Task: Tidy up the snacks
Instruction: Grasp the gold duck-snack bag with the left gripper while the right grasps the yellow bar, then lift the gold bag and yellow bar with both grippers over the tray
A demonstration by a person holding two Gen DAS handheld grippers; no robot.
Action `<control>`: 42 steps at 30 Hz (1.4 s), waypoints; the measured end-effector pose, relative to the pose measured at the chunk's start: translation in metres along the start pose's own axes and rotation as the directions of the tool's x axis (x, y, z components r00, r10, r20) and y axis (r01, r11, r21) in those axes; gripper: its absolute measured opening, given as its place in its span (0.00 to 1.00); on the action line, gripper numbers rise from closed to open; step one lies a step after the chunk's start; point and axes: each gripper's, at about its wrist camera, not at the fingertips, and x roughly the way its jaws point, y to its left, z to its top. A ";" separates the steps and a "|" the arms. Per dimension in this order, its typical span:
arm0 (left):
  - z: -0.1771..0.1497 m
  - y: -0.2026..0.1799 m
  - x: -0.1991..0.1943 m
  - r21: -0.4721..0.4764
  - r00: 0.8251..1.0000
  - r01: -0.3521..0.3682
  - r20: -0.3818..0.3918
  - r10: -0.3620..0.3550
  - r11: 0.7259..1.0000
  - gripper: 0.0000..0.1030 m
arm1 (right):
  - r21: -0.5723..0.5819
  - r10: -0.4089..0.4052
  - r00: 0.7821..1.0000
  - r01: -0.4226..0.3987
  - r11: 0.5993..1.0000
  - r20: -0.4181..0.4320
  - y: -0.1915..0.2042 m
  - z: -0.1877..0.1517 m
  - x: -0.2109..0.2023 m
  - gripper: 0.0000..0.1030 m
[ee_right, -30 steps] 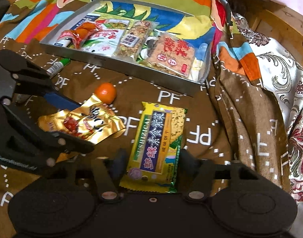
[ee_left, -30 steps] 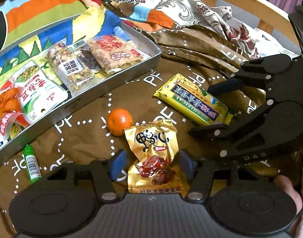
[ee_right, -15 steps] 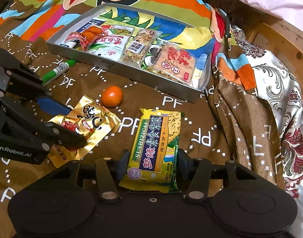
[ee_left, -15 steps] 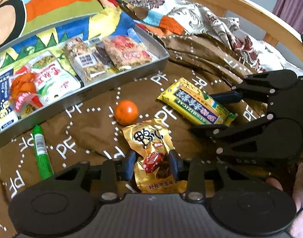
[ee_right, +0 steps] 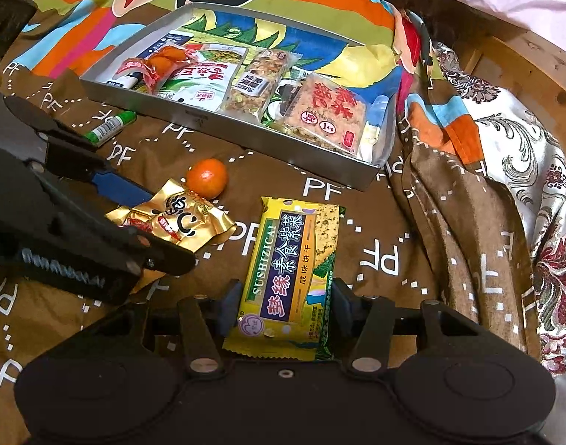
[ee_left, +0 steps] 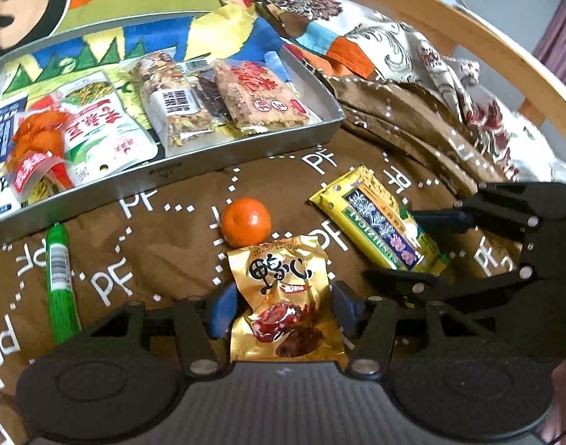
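We are inspecting the scene from left to right. At the far left a green tube point(ee_left: 60, 282) is lying on the brown printed cloth point(ee_left: 164, 256), just in front of the metal tray point(ee_left: 223, 155), which is already carrying several packets: a green and white pouch point(ee_left: 101, 129), a clear nut bar point(ee_left: 171, 107) and a red-printed cracker pack point(ee_left: 257, 100). Moving right, a small mandarin point(ee_left: 245, 222) is sitting on the cloth, round and glossy, touching the top edge of the gold foil packet point(ee_left: 286, 304). The left gripper point(ee_left: 283, 311) is clamping this crinkled, pliable packet by its lower part, both blue pads pressed against its sides, with the packet's long axis running straight out along the fingers toward the tray. Further right, the yellow seaweed cracker pack point(ee_right: 290, 274) is sitting between the fingers of the right gripper point(ee_right: 283, 311), which is closing on its near end; whether the pads are fully gripping or only touching is hard to confirm, but we are judging it held. This pack is flat, rectangular and stiffer than the foil, its long axis likewise pointing forward. We are judging that the tray lies ahead and to the left of both tools, with the left gripper the nearer of the two, and its open space toward the back. At the far right, folded brown fabric and a patterned satin quilt point(ee_right: 523, 155) are bunching against the wooden bed frame point(ee_right: 535, 59).
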 end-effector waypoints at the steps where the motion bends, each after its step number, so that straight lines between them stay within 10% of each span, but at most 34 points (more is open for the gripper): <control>1: -0.001 -0.004 0.001 0.024 1.000 -0.017 0.004 0.017 1.000 0.56 | -0.009 -0.005 1.000 0.005 1.000 0.004 0.001 0.000 0.000 0.52; 15: -0.006 -0.010 -0.025 0.034 0.986 -0.143 0.086 0.140 0.989 0.55 | -0.162 -0.156 0.978 0.177 0.971 0.138 0.015 -0.001 -0.012 0.50; 24: 0.000 0.001 -0.045 -0.051 0.969 -0.157 0.185 0.163 0.986 0.55 | -0.379 -0.288 0.916 0.381 0.843 0.280 0.041 -0.009 -0.010 0.50; 38: 0.045 0.050 -0.069 -0.266 0.873 -0.200 0.387 0.295 0.943 0.55 | -0.292 -0.307 0.787 0.513 0.807 0.534 0.043 0.024 -0.006 0.50; 42: 0.056 0.071 -0.062 -0.301 0.853 -0.198 0.416 0.316 0.933 0.55 | -0.221 -0.295 0.798 0.462 0.859 0.525 0.037 0.052 0.005 0.50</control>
